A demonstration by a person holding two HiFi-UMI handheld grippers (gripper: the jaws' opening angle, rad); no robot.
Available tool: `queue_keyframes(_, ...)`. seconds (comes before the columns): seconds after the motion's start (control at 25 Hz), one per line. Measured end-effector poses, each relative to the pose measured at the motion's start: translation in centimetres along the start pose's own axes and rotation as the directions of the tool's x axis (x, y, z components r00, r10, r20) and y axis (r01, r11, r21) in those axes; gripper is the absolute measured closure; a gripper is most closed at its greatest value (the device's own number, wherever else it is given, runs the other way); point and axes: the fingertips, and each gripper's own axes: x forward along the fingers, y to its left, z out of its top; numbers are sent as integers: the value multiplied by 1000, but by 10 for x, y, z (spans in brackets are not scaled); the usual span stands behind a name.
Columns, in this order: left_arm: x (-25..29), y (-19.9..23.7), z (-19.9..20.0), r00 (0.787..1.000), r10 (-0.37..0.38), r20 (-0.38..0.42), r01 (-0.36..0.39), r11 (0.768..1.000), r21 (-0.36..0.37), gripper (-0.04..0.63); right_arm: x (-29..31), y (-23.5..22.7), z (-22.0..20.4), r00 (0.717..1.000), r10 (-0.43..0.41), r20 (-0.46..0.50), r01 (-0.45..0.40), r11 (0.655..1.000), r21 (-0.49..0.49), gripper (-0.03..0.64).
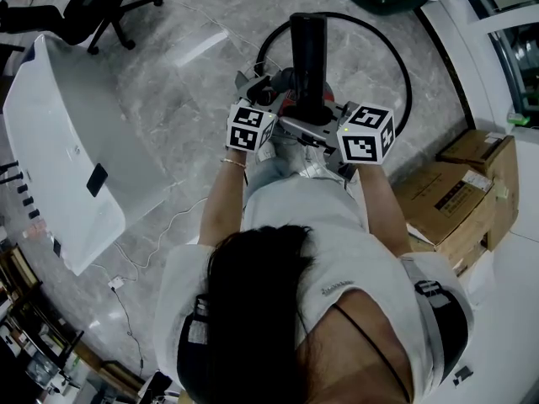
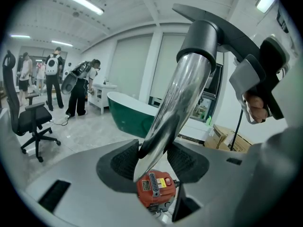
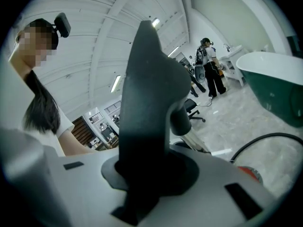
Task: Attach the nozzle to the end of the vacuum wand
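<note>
Got my left gripper (image 2: 152,157) clamped on the chrome wand (image 2: 182,93) to hold it steady above the red vacuum (image 2: 154,188), while my right gripper (image 3: 147,174) squeezes the black nozzle (image 3: 147,93) sitting at the wand's far end, so I can push it home.

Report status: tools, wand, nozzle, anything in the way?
Left tool shut on shiny chrome wand. Right tool shut on dark grey plastic nozzle. Nozzle collar around wand's end; seating unclear. Black hose loops on floor beyond.
</note>
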Motion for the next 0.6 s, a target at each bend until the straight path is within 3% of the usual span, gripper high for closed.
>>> queue_keyframes(0.6,0,1,0,1000,-13,-15,13,1000,17,411,3,-8,-6,988,-120,-97,103,981,-165,529)
